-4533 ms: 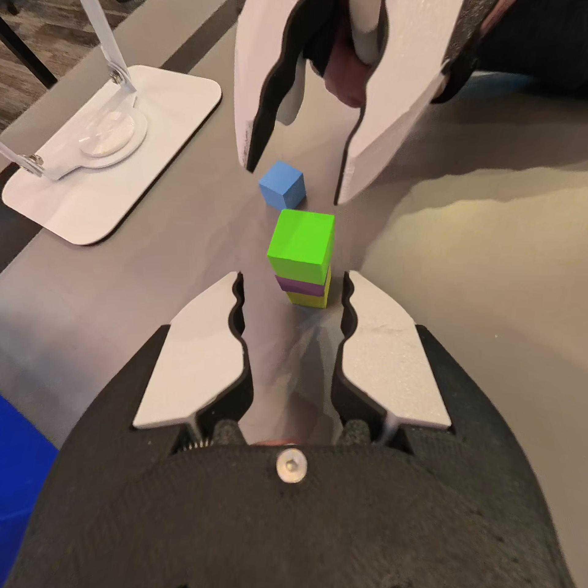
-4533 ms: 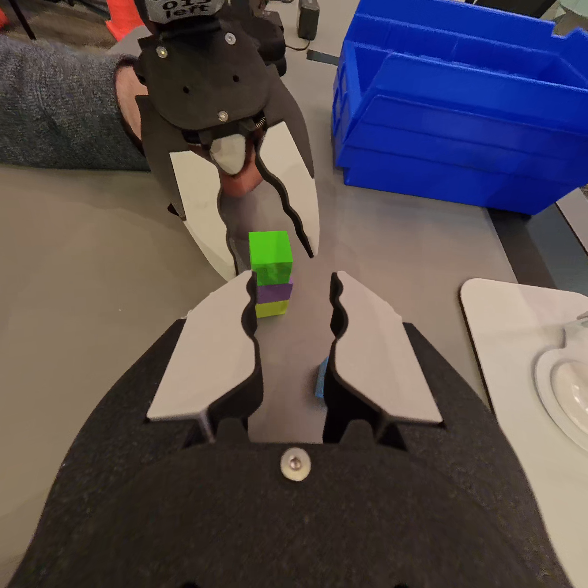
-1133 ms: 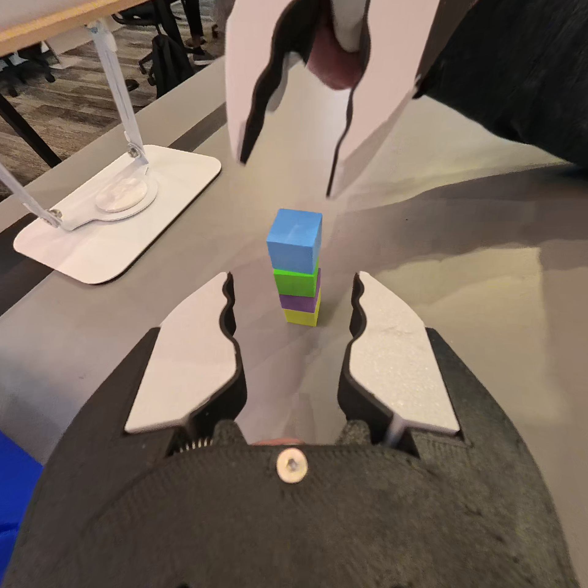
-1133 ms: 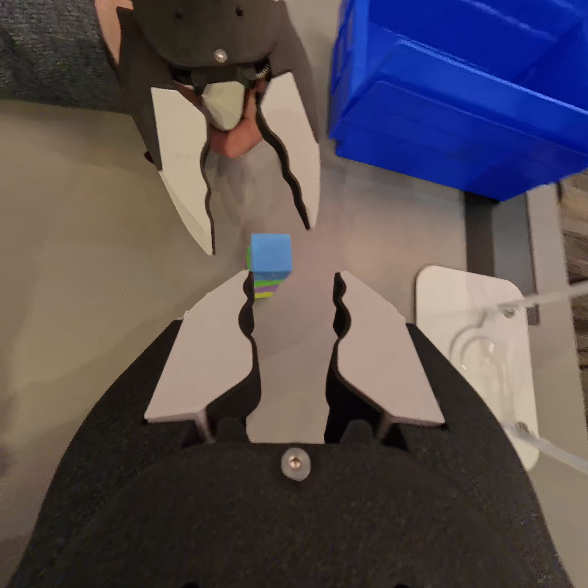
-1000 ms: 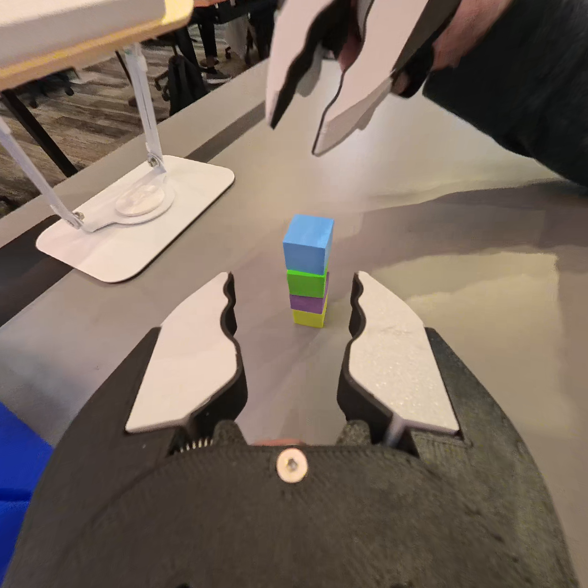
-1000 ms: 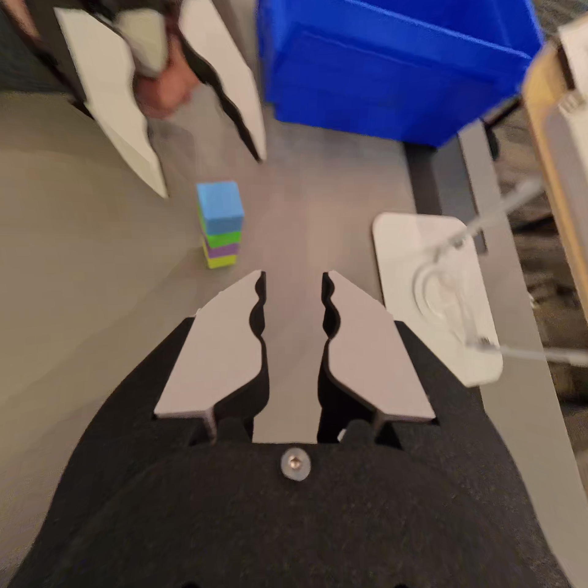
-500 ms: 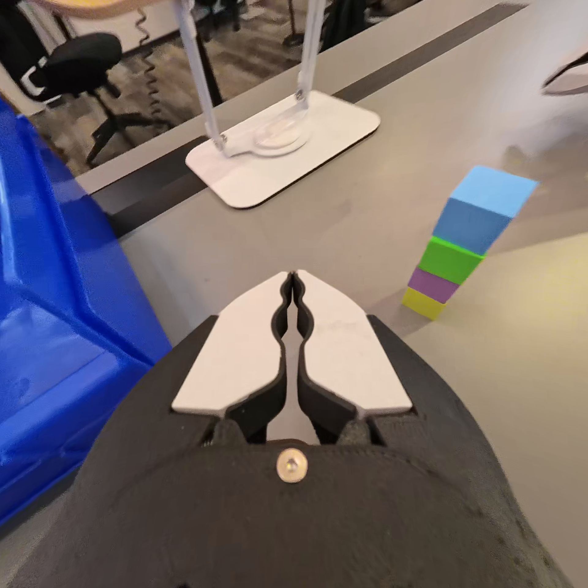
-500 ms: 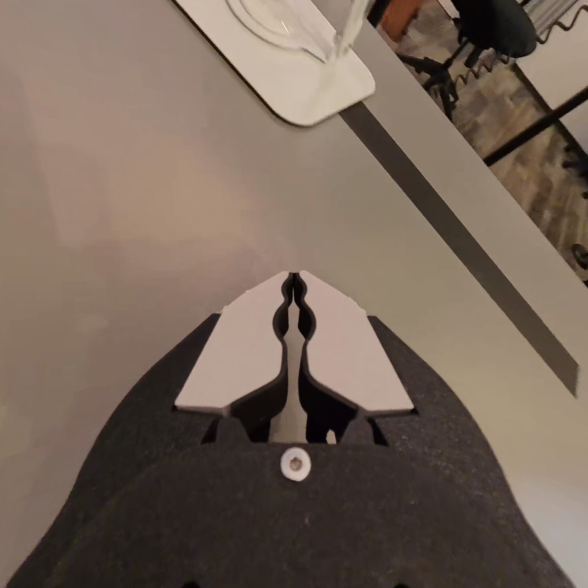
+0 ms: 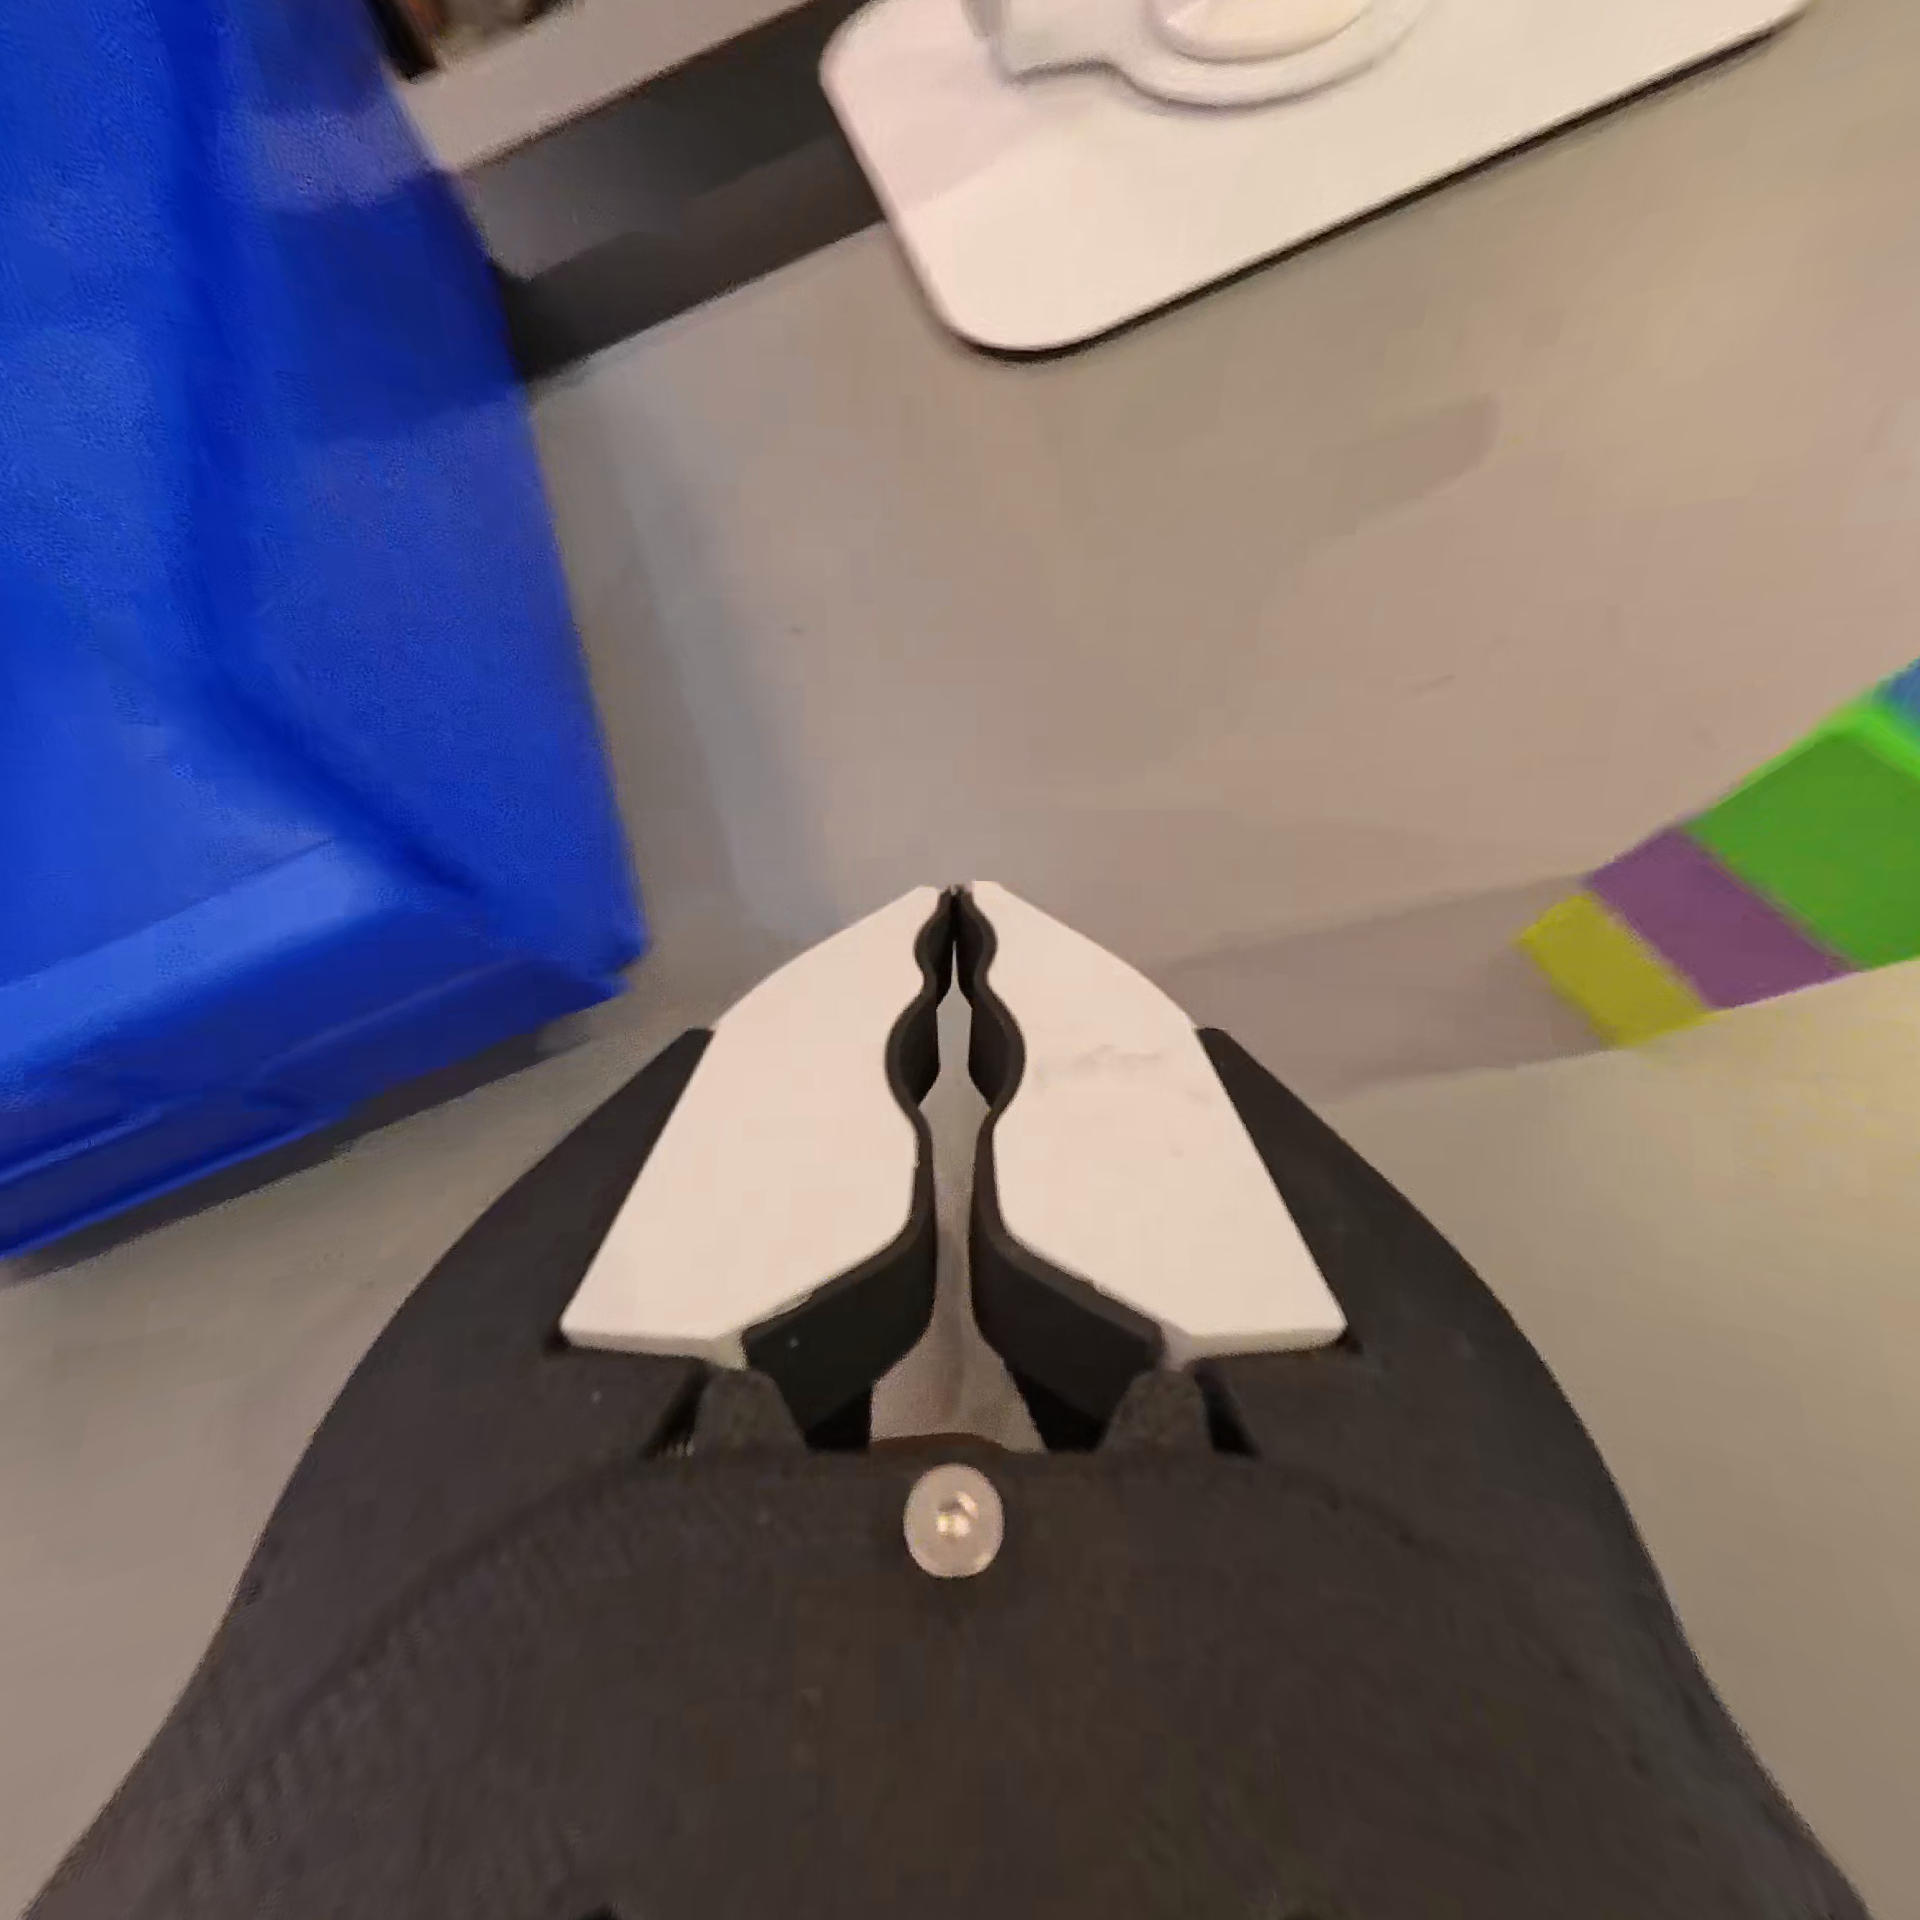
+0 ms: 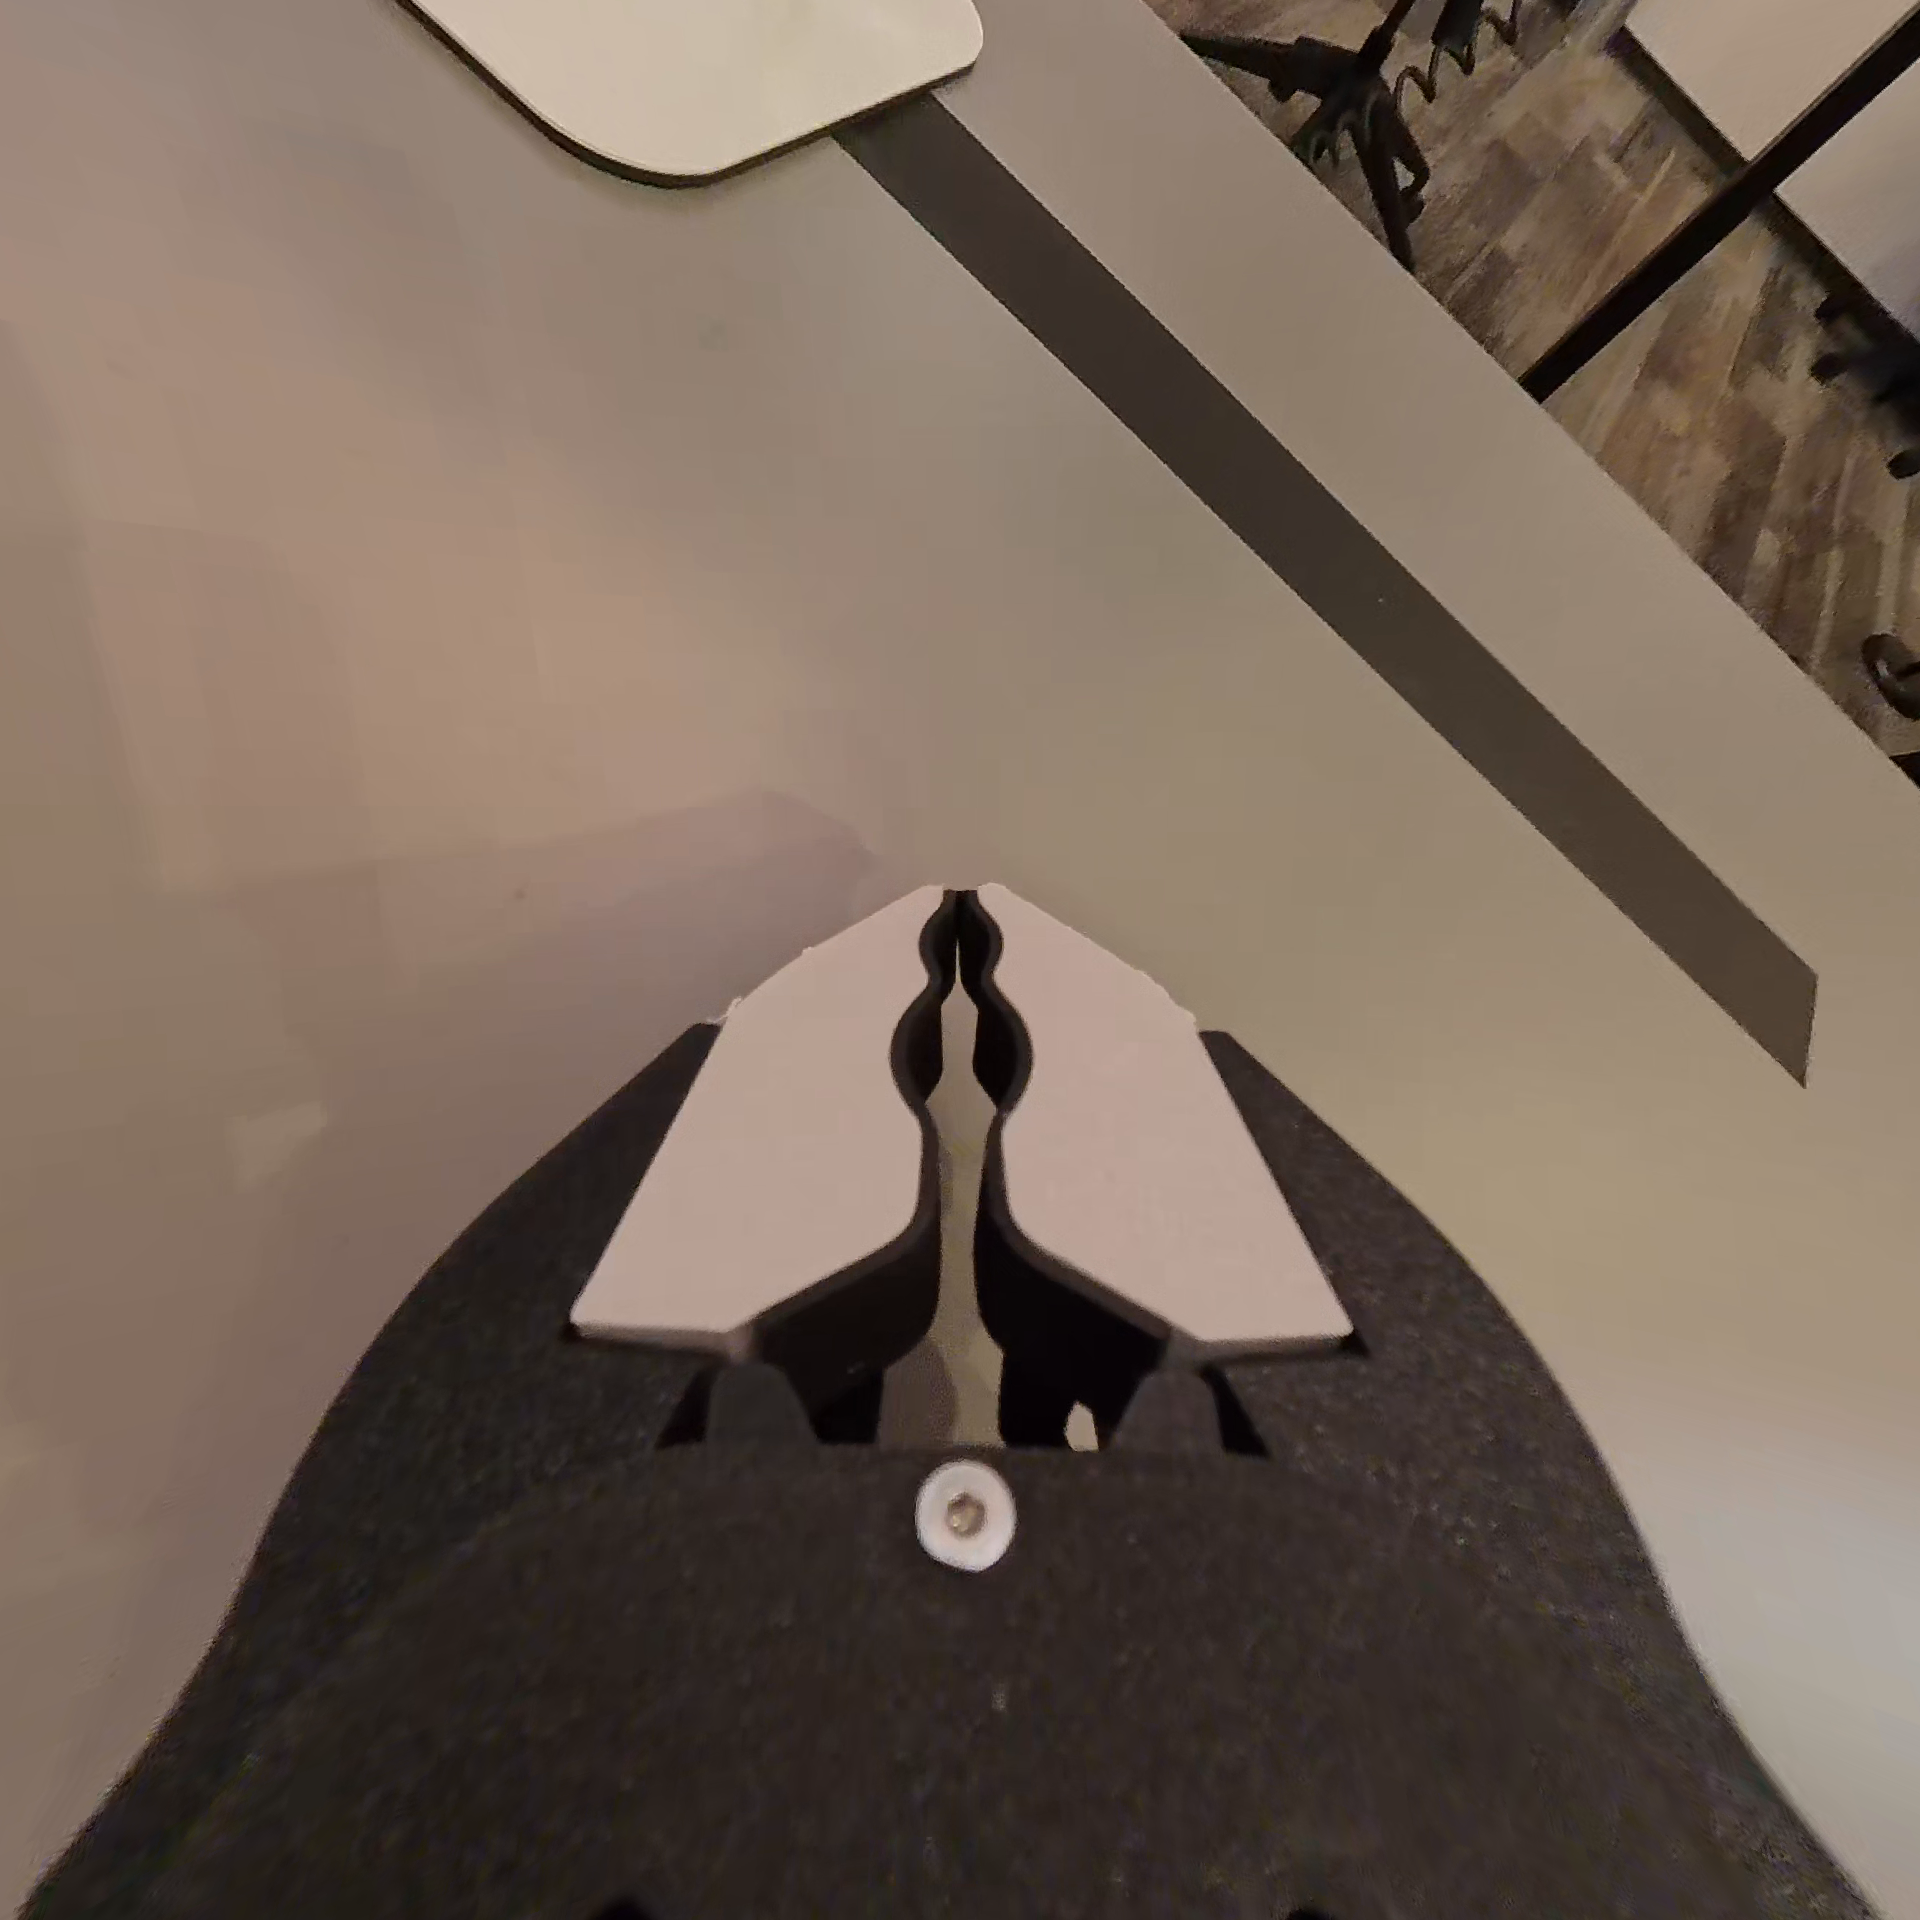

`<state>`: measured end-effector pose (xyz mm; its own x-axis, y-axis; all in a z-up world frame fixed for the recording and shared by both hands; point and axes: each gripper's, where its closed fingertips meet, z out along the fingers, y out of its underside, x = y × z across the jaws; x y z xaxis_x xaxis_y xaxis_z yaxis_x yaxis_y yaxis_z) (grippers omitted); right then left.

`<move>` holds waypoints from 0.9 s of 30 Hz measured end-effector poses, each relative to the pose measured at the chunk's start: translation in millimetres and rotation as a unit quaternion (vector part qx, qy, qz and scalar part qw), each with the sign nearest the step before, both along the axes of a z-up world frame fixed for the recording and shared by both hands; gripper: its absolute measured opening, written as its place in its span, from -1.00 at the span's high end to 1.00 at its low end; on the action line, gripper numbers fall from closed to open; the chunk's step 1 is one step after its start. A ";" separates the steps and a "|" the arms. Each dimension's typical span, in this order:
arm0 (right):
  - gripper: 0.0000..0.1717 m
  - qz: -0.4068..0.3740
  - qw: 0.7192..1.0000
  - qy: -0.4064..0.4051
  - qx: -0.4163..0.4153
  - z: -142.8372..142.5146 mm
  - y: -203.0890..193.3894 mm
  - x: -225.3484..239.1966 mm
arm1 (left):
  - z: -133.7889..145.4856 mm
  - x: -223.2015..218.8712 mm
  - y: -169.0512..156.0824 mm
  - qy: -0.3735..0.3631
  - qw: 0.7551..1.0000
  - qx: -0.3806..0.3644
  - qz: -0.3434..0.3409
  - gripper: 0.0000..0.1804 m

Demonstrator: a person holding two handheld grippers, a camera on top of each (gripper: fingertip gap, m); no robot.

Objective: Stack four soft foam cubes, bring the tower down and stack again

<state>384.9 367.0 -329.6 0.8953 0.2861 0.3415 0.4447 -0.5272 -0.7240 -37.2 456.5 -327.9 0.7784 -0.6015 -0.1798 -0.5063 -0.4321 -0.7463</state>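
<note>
Both the left hand-held gripper (image 9: 954,891) and the right hand-held gripper (image 10: 958,894) are staying clenched on nothing above the desk (image 9: 1039,582), the cube stack (image 9: 1756,883) standing at the left view's right edge.

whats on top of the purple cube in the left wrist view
A green cube sits on the purple cube, with a sliver of blue cube above it; the frame edge cuts off the rest.
</note>
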 end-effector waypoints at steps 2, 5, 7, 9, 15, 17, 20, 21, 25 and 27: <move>1.00 0.000 1.000 -0.003 -0.002 -1.4 -0.1 0.1 | -12.7 52.3 -20.0 -0.021 0.997 -0.050 -0.051 1.00; 1.00 0.001 1.000 -0.011 -0.001 -1.5 -0.9 0.9 | -10.1 121.8 -44.5 -0.043 0.988 -0.067 -0.130 1.00; 1.00 -0.001 1.000 -0.004 0.000 -1.0 -2.1 2.6 | -0.2 142.5 -52.6 -0.111 0.976 -0.095 -0.162 1.00; 1.00 -0.006 1.000 0.003 0.000 -0.3 -2.6 5.2 | -5.8 124.9 -39.4 -0.087 0.984 -0.078 -0.136 1.00; 1.00 -0.005 1.000 0.012 -0.008 -3.8 -0.5 5.8 | 2.4 61.7 -7.7 -0.089 0.992 -0.030 -0.082 1.00; 1.00 -0.006 1.000 0.005 -0.014 -6.8 -1.2 6.7 | 4.0 54.2 -2.9 -0.084 0.993 -0.017 -0.085 1.00; 1.00 -0.005 1.000 0.012 -0.015 -7.5 -1.4 6.4 | 1.0 55.2 -3.1 -0.069 0.993 -0.018 -0.094 1.00; 1.00 -0.005 1.000 0.013 -0.016 -7.5 -1.5 6.5 | -0.1 56.8 -4.4 -0.056 0.993 -0.012 -0.099 1.00; 1.00 -0.001 1.000 0.007 -0.020 -9.3 -1.3 5.1 | -6.1 61.1 -8.0 -0.006 0.994 0.006 -0.113 1.00; 1.00 0.001 1.000 0.006 -0.020 -9.4 -1.4 4.0 | -7.1 62.0 -8.7 0.002 0.993 0.009 -0.116 1.00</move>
<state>388.9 365.6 -339.0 0.8989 0.3005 0.3190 0.4368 -0.5550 -0.7079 24.8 447.8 -335.0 0.6184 -0.7616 -0.1941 -0.5931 -0.2902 -0.7510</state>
